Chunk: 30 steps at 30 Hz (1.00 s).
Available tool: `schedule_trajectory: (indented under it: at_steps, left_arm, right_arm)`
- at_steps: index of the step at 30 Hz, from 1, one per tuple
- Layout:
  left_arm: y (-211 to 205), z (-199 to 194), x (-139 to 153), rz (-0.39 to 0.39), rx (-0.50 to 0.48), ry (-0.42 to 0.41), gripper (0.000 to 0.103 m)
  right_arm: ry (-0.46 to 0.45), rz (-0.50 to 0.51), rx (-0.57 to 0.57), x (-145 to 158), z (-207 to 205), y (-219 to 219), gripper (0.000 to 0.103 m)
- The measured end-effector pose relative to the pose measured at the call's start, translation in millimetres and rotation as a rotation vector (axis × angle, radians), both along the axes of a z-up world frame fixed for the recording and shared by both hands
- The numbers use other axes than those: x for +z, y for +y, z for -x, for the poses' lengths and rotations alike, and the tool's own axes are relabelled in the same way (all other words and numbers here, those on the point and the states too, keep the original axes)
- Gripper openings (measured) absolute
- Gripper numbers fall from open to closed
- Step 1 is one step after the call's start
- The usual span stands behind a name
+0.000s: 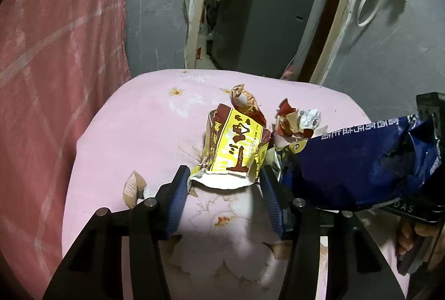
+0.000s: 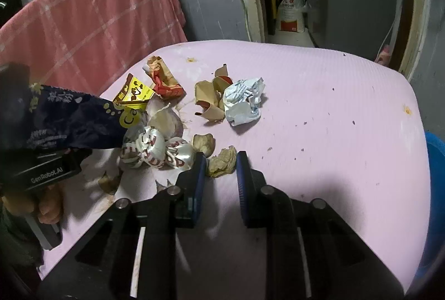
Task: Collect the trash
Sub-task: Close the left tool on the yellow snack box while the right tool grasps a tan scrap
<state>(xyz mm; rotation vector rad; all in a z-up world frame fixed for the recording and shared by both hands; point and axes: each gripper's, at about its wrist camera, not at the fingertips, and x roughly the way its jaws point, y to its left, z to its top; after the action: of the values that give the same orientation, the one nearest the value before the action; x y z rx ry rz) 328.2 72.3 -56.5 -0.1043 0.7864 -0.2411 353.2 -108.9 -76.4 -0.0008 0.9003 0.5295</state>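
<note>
A: Where are you?

B: Pink flowered tablecloth (image 2: 319,94), stained; grey walls & a doorway behind, pink checked cloth (image 1: 55,49) hanging at left.

A: L side?

B: My left gripper (image 1: 224,174) tilts down twd the table. Yellow wrapper (image 1: 233,144), brown print, torn open end facing me, sits between the blue pads. Both pads meet its edges, so I'm gripping it. My left hand (image 2: 47,205) is curled round the handle under the grey body.

A: R side?

B: Right gripper (image 2: 219,163) also angled down, jaws narrow, pinching a tan paper wad (image 2: 222,165) at the tips, wad resting on the cloth. Right hand (image 1: 408,238) wrapped on its handle, low at the edge of the L view.

A: Rest of the trash?

B: All on the table, clustered in front of me. Dark blue bag (image 2: 69,119) lies between the 2 grippers, covering part of the L one; can't tell what holds it. Silver-red foil wrappers (image 2: 155,149) just beside the wad. Further back: crumpled white paper (image 2: 244,99) w/ blue print, brown scraps (image 2: 208,102) touching it, red-tan wrapper (image 2: 167,80) near the yellow one.
</note>
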Motion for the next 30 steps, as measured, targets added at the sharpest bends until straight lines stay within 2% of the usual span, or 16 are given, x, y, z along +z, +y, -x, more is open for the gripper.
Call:
schedule_trajectory:
  at_steps: [6, 7, 9, 12, 14, 18, 21, 27, 30]
  left_arm:
    - [-1.8, 14.2, 4.0, 0.026, 0.016, -0.009, 0.041]
    - [-1.8, 17.4, 4.1, 0.032, 0.017, -0.009, 0.038]
    - [-4.1, 21.4, 3.7, 0.041, 0.011, 0.005, 0.024]
    - [-5.5, 20.2, 2.6, 0.037, 0.014, 0.023, 0.024]
    - [-7.5, 20.2, 3.2, 0.025, 0.032, 0.023, 0.025]
    - [-11.0, 20.5, 3.4, 0.008, 0.029, 0.022, 0.041]
    - [-11.0, 19.7, 4.9, -0.002, 0.025, 0.008, 0.046]
    - [-4.1, 12.5, 11.0, 0.075, 0.042, 0.0, 0.047]
    - [-9.9, 5.3, 16.5, 0.085, 0.029, -0.007, 0.054]
  right_arm:
    - [-0.038, -0.027, 0.015, 5.1, 18.0, -5.5, 0.022]
    - [-0.046, -0.029, 0.016, 6.3, 21.1, -6.1, 0.022]
    - [-0.062, -0.023, 0.018, 8.1, 27.1, -8.8, 0.022]
    - [-0.061, -0.024, 0.02, 7.5, 31.2, -9.6, 0.022]
    - [-0.059, -0.025, 0.015, 7.0, 30.8, -11.9, 0.022]
    - [-0.052, -0.026, 0.005, 7.1, 27.3, -13.5, 0.022]
    - [-0.051, -0.029, 0.002, 7.0, 26.4, -14.5, 0.022]
    - [-0.061, -0.019, -0.018, 7.6, 21.9, -13.3, 0.022]
    - [-0.065, -0.025, -0.03, 9.7, 17.1, -16.4, 0.022]
